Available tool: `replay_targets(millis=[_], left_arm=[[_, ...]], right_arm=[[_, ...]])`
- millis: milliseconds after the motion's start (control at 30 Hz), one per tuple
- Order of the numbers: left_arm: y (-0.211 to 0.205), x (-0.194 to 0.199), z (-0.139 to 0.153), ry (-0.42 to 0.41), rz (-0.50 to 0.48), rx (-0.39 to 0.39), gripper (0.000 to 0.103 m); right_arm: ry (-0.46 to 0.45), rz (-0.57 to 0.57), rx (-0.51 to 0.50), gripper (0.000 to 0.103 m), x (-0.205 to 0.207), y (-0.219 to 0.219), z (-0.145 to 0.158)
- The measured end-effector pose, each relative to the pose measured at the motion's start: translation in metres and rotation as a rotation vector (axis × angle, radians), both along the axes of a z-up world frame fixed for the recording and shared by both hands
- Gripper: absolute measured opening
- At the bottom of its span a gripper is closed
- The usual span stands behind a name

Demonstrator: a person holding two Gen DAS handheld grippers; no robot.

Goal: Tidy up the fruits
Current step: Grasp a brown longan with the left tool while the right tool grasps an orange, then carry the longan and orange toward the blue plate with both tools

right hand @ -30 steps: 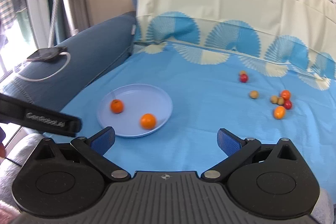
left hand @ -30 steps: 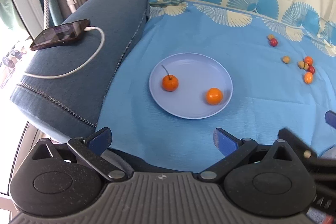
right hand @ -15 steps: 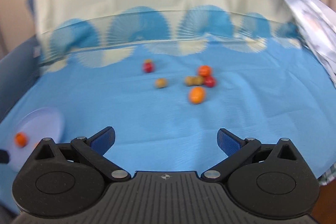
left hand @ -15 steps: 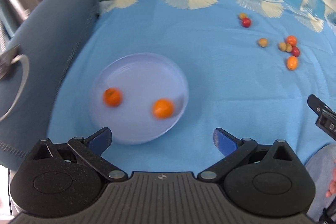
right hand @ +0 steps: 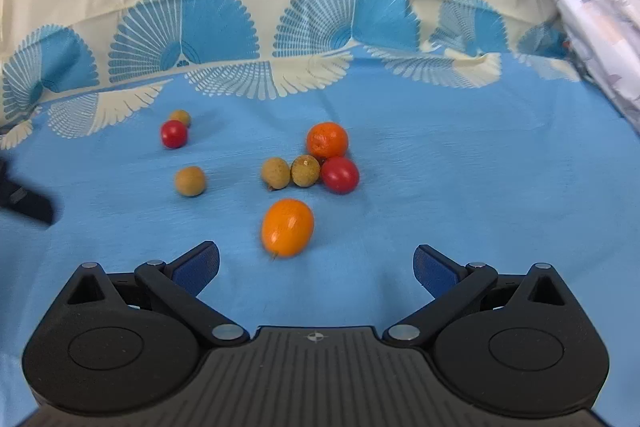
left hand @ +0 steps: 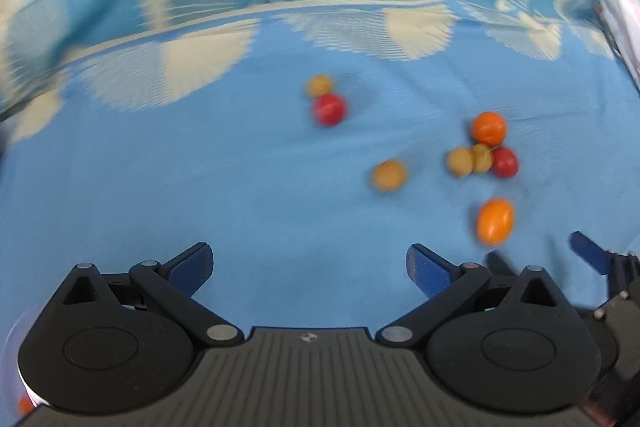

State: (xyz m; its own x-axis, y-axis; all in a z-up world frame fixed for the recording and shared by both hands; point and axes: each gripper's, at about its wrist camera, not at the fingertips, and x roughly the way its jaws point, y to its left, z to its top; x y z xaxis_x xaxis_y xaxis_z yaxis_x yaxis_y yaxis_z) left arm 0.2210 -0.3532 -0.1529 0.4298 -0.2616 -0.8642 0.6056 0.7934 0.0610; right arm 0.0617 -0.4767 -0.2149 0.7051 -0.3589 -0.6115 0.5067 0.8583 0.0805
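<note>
Several small fruits lie on the blue cloth [right hand: 460,187]. An oval orange fruit [right hand: 287,227] sits just ahead of my right gripper [right hand: 316,265], which is open and empty. Behind it are two brown longans [right hand: 275,172], a red tomato [right hand: 340,175] and a round orange [right hand: 327,139]. A lone longan [right hand: 190,181], another tomato [right hand: 174,133] and a longan [right hand: 180,116] lie further left. My left gripper [left hand: 310,265] is open and empty; the oval orange fruit [left hand: 495,221] is ahead to its right. The plate's edge [left hand: 12,343] shows at bottom left.
A cream and blue fan-patterned cloth [right hand: 320,7] rises behind the fruits. A pale crumpled sheet [right hand: 592,11] hangs at the right. The right gripper's tip [left hand: 592,255] shows in the left wrist view; the left gripper's finger [right hand: 24,199] shows at the right wrist view's left edge.
Both grippers have swung right from the plate toward the loose fruits and moved closer. The plate has slid almost out of the left wrist view. Both stayed open.
</note>
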Motion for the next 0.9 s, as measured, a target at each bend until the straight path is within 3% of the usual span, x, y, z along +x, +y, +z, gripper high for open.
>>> replay_targets(millis=[133, 267, 533, 600, 633, 667, 700, 767, 900], left_arm=[[-0.050, 0.026, -0.030, 0.008, -0.075, 0.021, 0.103], [-0.079, 0.043, -0.062, 0.042, -0.079, 0.040, 0.103], [-0.076, 0.047, -0.072, 0.038, -0.071, 0.041, 0.103], [-0.077, 0.045, -0.069, 0.038, -0.064, 0.042, 0.092], [-0.076, 0.042, -0.064, 0.034, -0.064, 0.034, 0.075], [-0.077, 0.039, -0.061, 0.028, -0.076, 0.033, 0.049], [-0.079, 0.037, -0.058, 0.032, -0.091, 0.035, 0.033], [-0.078, 0.033, -0.055, 0.046, -0.094, 0.042, 0.031], [-0.072, 0.025, -0.049, 0.047, -0.089, 0.033, 0.031]], right_arm=[[0.003, 0.038, -0.041, 0.102, 0.023, -0.013, -0.021], [0.033, 0.043, -0.048, 0.102, 0.037, -0.020, -0.034], [0.017, 0.049, -0.059, 0.102, 0.036, -0.019, -0.037], [0.017, 0.048, -0.063, 0.102, 0.036, -0.018, -0.036], [0.014, 0.053, -0.060, 0.097, 0.035, -0.018, -0.035], [0.004, 0.063, -0.060, 0.083, 0.033, -0.017, -0.033], [-0.006, 0.071, -0.068, 0.073, 0.032, -0.014, -0.031], [-0.019, 0.108, -0.077, 0.038, 0.030, -0.008, -0.030], [-0.040, 0.098, -0.059, 0.038, 0.029, -0.011, -0.026]])
